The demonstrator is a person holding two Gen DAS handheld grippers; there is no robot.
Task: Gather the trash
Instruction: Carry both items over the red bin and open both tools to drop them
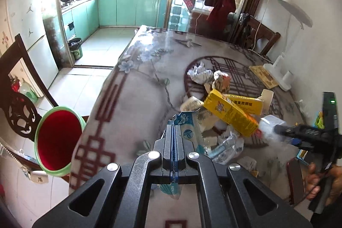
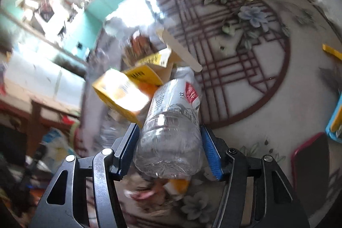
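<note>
Our left gripper (image 1: 174,131) pinched shut on a torn blue-and-white wrapper (image 1: 188,131), its lower part hidden, our right gripper (image 2: 170,140) clamping a clear bottle (image 2: 173,121), cap end blurred, yellow box (image 2: 119,93) smeared at ten o'clock, red bin (image 1: 58,140) at our left view's eight o'clock.

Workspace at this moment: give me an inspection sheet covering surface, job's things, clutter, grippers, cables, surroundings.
Surface: table under a floral patterned cover.
Job's things: trash pile with yellow box, crumpled paper, clear plastic bottle, blue-white wrapper; red bin beside the table edge.
Clutter: white lamp base, phone.
Grippers: left gripper shut on the wrapper; right gripper fingers around the bottle.
Cables: white cord at the wall.
Surroundings: kitchen, wooden chair.
</note>
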